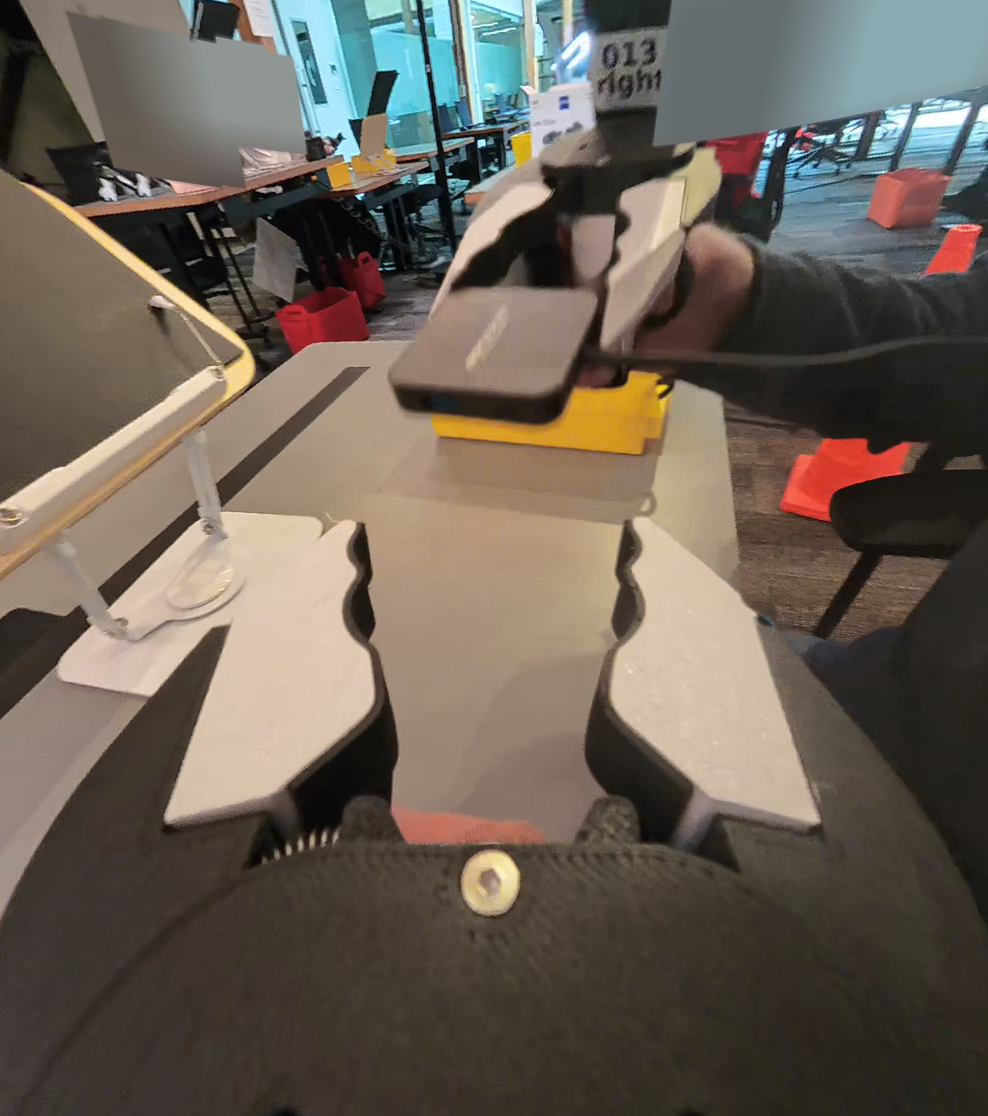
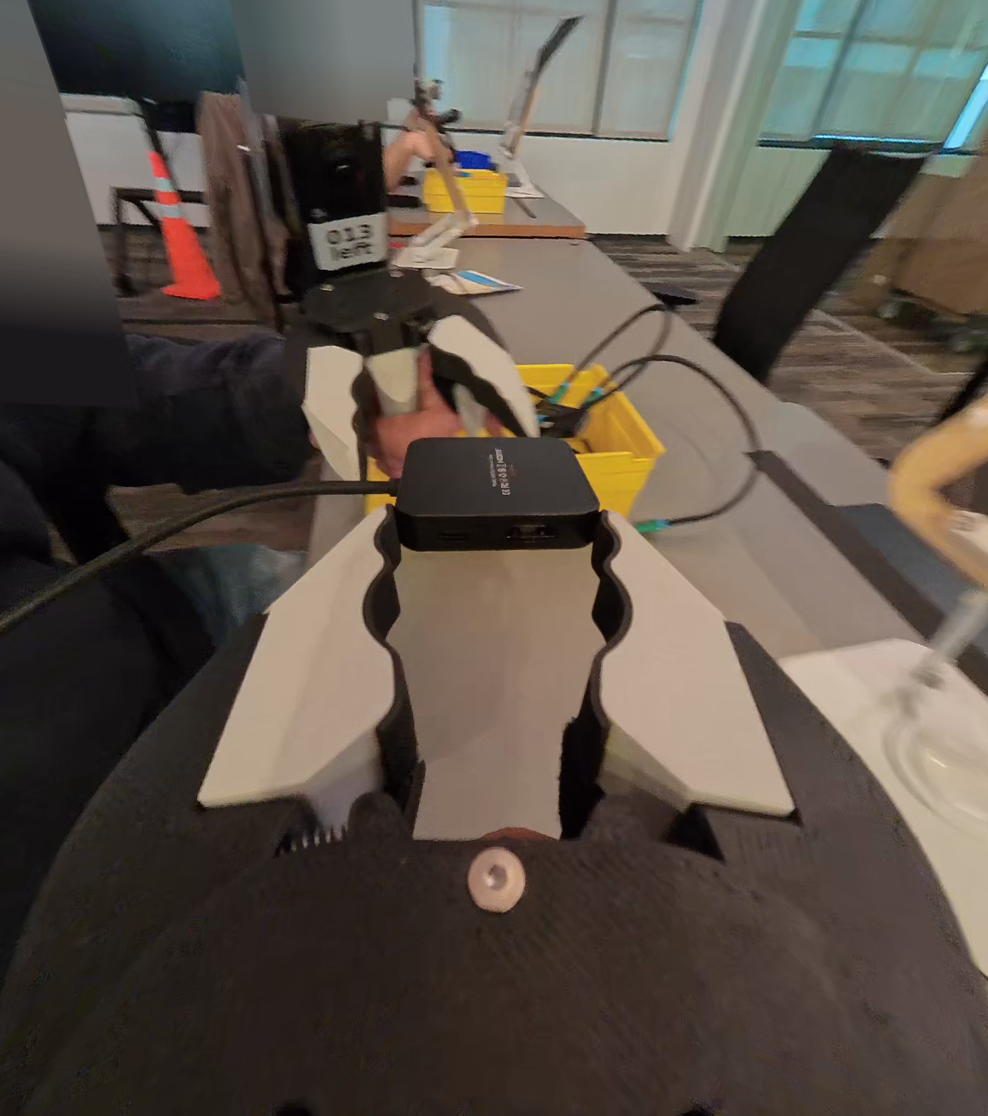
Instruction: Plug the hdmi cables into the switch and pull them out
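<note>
The flat black rectangular plastic HDMI switch (image 2: 494,492) is clamped by its two sides between the fingertips of the right gripper (image 2: 496,531) and held in the air above the grey table (image 2: 721,561), with its port face turned back toward that gripper. The left gripper (image 1: 494,604) is spread apart and empty, with the switch ahead of it. The loose black HDMI cables (image 2: 715,398) are seen trailing from the yellow plastic bin (image 2: 630,447) beyond the switch, so they are judged nearer to the free left gripper.

- The switch (image 1: 494,350) is motion-blurred in the left wrist view; its front ports cannot be made out.
- A black cable (image 2: 117,549) from the switch runs off the right wrist view's left edge.
- The yellow bin (image 1: 570,426) sits largely hidden behind the switch.
- The lamp (image 2: 962,483) at right is blurred and cropped.
</note>
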A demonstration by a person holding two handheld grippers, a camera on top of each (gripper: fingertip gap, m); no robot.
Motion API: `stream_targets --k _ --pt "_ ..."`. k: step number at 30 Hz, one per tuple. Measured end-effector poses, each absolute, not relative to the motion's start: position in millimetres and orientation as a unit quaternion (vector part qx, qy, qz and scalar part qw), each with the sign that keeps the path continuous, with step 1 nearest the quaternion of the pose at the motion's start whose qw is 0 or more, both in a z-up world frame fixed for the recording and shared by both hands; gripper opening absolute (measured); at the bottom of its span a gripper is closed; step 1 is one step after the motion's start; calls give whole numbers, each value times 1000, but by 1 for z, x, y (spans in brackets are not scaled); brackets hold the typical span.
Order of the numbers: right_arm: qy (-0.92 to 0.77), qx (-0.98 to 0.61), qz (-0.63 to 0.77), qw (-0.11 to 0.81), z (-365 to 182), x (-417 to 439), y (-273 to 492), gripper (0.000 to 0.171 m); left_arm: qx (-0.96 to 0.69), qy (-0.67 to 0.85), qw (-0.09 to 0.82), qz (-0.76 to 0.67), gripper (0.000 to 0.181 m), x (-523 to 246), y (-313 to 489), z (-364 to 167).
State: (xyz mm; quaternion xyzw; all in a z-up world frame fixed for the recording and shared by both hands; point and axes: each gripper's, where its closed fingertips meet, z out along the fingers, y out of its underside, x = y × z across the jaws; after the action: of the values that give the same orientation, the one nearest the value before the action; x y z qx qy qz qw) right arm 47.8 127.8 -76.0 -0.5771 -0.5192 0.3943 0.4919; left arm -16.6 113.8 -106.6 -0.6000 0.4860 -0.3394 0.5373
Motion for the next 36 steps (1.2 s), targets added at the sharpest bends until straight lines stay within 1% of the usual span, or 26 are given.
stream_targets --k 2,4,8,12,16,18,23,25,26,27,30,32,34,36 --pt "-499 -608 333 520 -64 88 154 63 -601 475 548 -336 66 -25 118 -104" --pt "-465 -654 241 545 -55 146 190 63 -603 463 560 -330 53 -33 124 -101" --pt "-373 -754 53 538 -54 285 251 63 -603 443 573 -335 40 -42 130 -94" --pt "-298 -849 -74 431 -95 402 279 63 -612 441 572 -322 41 -43 135 -97" --pt "-226 -918 -91 313 -155 468 287 63 -622 446 563 -310 42 -41 137 -104" --pt "-207 -935 -94 272 -181 487 290 63 -626 448 561 -305 44 -40 138 -106" --pt "-206 -967 -103 107 -250 510 279 63 -636 450 547 -307 47 -39 140 -114" --pt "-219 -969 -103 42 -268 511 270 63 -642 452 538 -307 50 -38 140 -118" --pt "-227 -968 -102 23 -273 510 270 63 -645 453 535 -304 51 -39 141 -121" --pt "-230 -968 -102 23 -273 509 275 62 -646 455 533 -301 52 -39 141 -122" --pt "-218 -972 -72 57 -263 498 292 76 -654 461 522 -296 58 -40 141 -127" --pt "-218 -970 -76 75 -249 496 297 82 -660 464 519 -281 61 -44 143 -130" --pt "-236 -962 -66 122 -229 478 304 77 -666 464 522 -264 63 -52 146 -128" --pt "-270 -946 -65 167 -207 452 303 78 -674 460 529 -233 63 -67 152 -124"
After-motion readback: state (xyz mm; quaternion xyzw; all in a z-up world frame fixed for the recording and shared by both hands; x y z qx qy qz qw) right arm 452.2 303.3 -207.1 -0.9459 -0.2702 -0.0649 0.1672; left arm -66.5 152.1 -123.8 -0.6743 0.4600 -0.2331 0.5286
